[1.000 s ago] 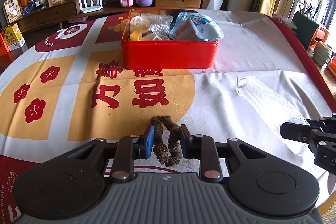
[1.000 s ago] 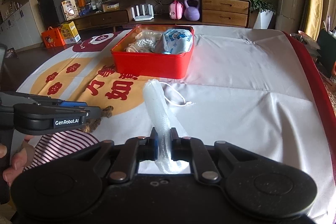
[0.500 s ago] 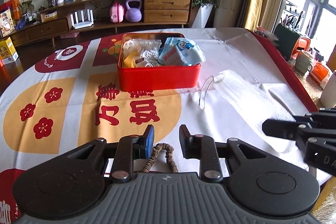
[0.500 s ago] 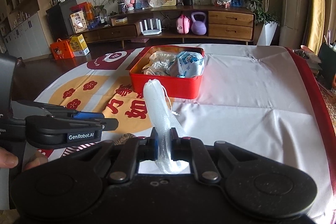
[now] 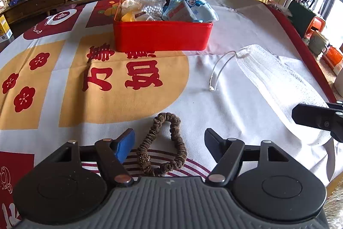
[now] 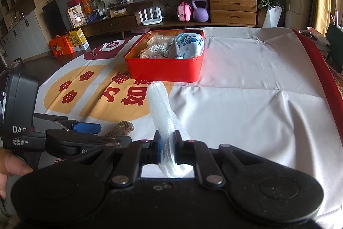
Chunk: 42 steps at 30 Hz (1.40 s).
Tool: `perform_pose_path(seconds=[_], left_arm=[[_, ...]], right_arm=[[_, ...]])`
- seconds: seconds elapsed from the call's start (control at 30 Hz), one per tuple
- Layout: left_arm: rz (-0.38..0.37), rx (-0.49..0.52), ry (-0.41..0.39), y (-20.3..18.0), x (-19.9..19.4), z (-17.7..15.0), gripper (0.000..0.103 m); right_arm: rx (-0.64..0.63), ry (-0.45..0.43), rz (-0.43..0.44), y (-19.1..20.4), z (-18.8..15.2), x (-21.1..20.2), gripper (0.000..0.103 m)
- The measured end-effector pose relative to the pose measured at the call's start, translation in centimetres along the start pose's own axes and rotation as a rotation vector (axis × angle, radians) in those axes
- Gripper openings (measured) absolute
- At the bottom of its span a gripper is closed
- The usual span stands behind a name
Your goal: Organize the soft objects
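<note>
A brown hair scrunchie [image 5: 163, 143] lies flat on the printed tablecloth [image 5: 235, 111]. My left gripper [image 5: 169, 140] straddles it and its jaws are opening; the pads stand clear of the scrunchie on both sides. My right gripper [image 6: 167, 143] is shut on one end of a white net pouch [image 6: 160, 104], which sticks up and forward from the jaws. In the left wrist view the pouch [image 5: 268, 76] stretches across the cloth to the right gripper [image 5: 304, 115]. A red tin [image 5: 163, 35] holding several soft packets stands beyond both.
The table's red-trimmed edge [image 5: 300, 44] runs along the right. A low wooden sideboard [image 6: 231, 8] with toys and a purple kettlebell [image 6: 200, 12] stands behind the table. A person's hand [image 6: 10, 164] holds the left gripper [image 6: 111, 134].
The left gripper was shut on the scrunchie; its jaws have spread wide and the scrunchie now rests loose on the cloth. The right gripper keeps its hold on the pouch.
</note>
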<state>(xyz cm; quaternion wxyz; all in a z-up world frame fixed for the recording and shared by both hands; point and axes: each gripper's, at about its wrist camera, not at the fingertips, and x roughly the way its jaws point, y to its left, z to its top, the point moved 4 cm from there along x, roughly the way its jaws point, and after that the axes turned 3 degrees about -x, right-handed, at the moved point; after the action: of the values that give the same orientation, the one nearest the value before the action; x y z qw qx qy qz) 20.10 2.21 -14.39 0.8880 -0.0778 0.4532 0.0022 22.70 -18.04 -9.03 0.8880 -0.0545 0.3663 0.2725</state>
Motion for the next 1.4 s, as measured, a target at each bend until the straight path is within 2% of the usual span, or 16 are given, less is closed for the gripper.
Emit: perform_pose_path(seconds=[0.2, 0.43, 0.6, 0.67, 0.73, 0.83, 1.03, 1.4], left_arm=[[0.043, 0.043, 0.039, -0.1, 1.4, -1.4, 0.071], [0.075, 0.055, 0.023, 0.0, 1.5, -1.9, 0.069], [0.077, 0.069, 0.004, -0.3, 1.3, -1.9, 0.05], [0.068, 0.069, -0.002, -0.3, 1.2, -2.0, 0.035], [0.071, 0.06, -0.005, -0.3, 1.2, -1.9, 0.031], [0.083, 0.054, -0.009, 0.0, 1.1, -1.9, 0.02], [0.07, -0.001, -0.015, 0.8, 0.9, -1.6, 0.016], [0.049, -0.056, -0.048, 1.5, -1.0, 0.0, 0.015]], right_arm=[[0.028, 0.017, 0.009, -0.8, -0.6, 0.6, 0.009], [0.035, 0.02, 0.018, -0.9, -0.7, 0.7, 0.009], [0.038, 0.019, 0.016, -0.9, -0.7, 0.6, 0.009], [0.039, 0.018, 0.016, -0.9, -0.8, 0.5, 0.009], [0.039, 0.018, 0.016, -0.9, -0.8, 0.5, 0.009], [0.037, 0.018, 0.016, -0.9, -0.8, 0.4, 0.009], [0.038, 0.015, 0.014, -0.9, -0.7, 0.3, 0.009], [0.043, -0.008, 0.009, -0.7, 0.0, -0.3, 0.009]])
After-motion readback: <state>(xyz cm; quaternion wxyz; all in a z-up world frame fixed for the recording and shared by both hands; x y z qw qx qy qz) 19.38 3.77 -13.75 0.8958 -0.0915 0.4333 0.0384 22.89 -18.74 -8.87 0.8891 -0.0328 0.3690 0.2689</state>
